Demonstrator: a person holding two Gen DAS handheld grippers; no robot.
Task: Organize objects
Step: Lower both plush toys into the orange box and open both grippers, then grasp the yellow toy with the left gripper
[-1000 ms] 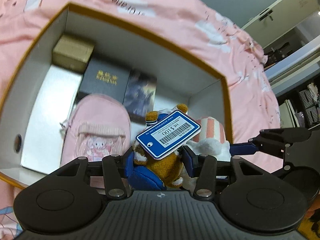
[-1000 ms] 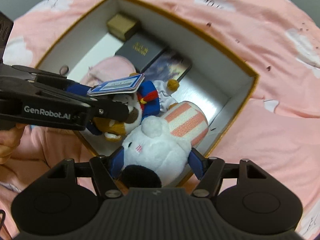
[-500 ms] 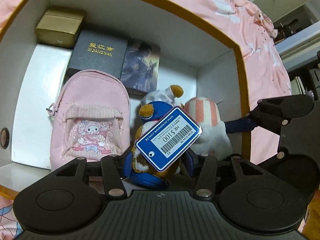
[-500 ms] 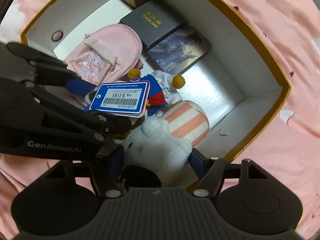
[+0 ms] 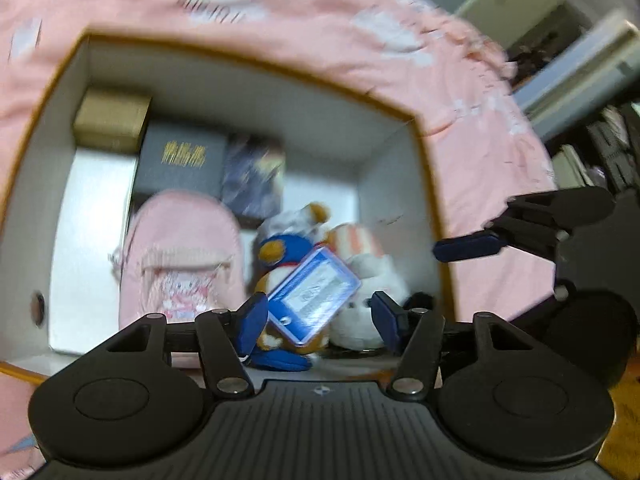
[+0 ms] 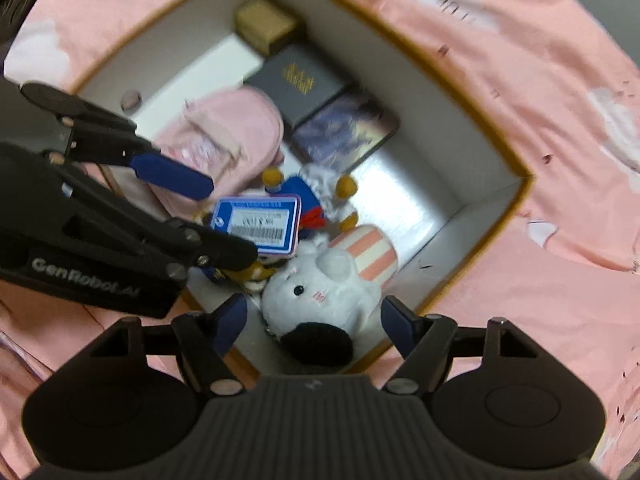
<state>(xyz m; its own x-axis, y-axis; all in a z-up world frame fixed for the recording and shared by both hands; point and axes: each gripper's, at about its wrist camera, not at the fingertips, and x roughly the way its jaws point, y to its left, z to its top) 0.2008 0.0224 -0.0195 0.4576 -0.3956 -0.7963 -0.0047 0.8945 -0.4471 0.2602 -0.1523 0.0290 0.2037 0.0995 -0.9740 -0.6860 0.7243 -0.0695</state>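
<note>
Plush toys: soft and light, you can squeeze them without harm, but the pile gives under the pads, so a shallow pinch may slide off.
Brown and blue plush point(image 5: 280, 276): it stands in the box point(image 6: 524, 184) between the pink pouch point(image 5: 180, 256) and the white plush, and it looks free of your pads.
Blue tag point(image 6: 258, 222): stiff and slick (it swings on the toy), so do not take hold there; go for the round body below it.
White plush point(image 6: 320, 292): it lies in the near corner of the box, against the striped cushion point(image 6: 370, 250); take it across the middle of the body, not the dark end.
Left tongs point(image 5: 316, 314): the jaws are opening, the brown and blue plush stands between them, and no pad presses on it.
Right tongs point(image 6: 314, 320): spread wide to either side of the white plush, with a gap on both sides.
Flat items: the grey box point(image 6: 298, 80), the picture card point(image 6: 344, 132) and the gold box point(image 6: 262, 24) lie along the far wall, rigid and thin-edged, harder to lift than the toys.
Bed sheet point(image 6: 520, 60): pink, soft under the box, so the box may shift if you push.
</note>
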